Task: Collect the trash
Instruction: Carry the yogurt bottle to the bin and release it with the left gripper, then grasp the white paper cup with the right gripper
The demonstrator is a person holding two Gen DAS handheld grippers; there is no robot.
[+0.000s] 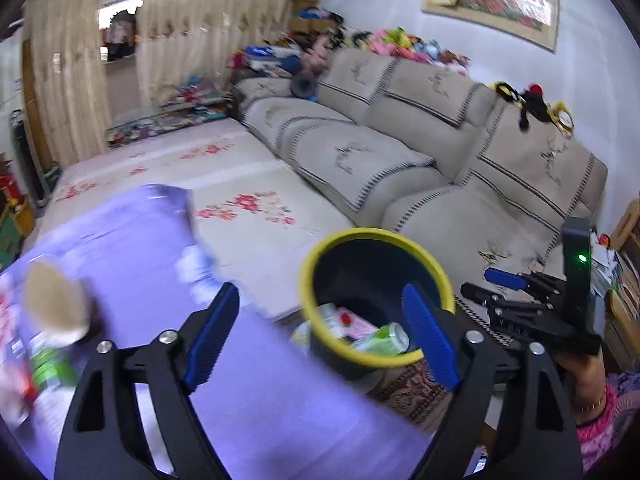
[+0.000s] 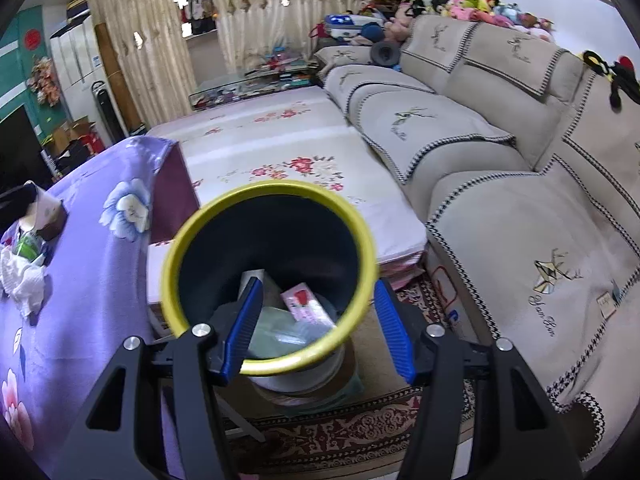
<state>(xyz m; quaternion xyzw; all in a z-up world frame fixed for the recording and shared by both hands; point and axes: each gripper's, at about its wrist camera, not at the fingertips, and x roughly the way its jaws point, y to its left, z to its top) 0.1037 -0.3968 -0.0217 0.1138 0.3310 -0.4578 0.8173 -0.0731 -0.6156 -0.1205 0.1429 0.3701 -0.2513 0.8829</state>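
1. On your tabletop (image 2: 84, 248), at nine o'clock in the right wrist view, trash is left: a crumpled white tissue (image 2: 22, 280), a green-labelled bottle (image 1: 50, 364) and a brown cup (image 2: 46, 216).
2. Your left claw (image 1: 320, 336) is spread wide and holds nothing; it hangs over the tabletop edge, with the bin at about two o'clock.
3. The yellow-rimmed bin (image 2: 268, 366) sits on the floor just beside the tabletop. It already holds a green can (image 1: 384, 340), a pink packet (image 2: 306, 304) and clear plastic.
4. Your right claw (image 2: 318, 332) is also spread and empty, hanging directly over the bin mouth.
5. By my reckoning you are partway through.
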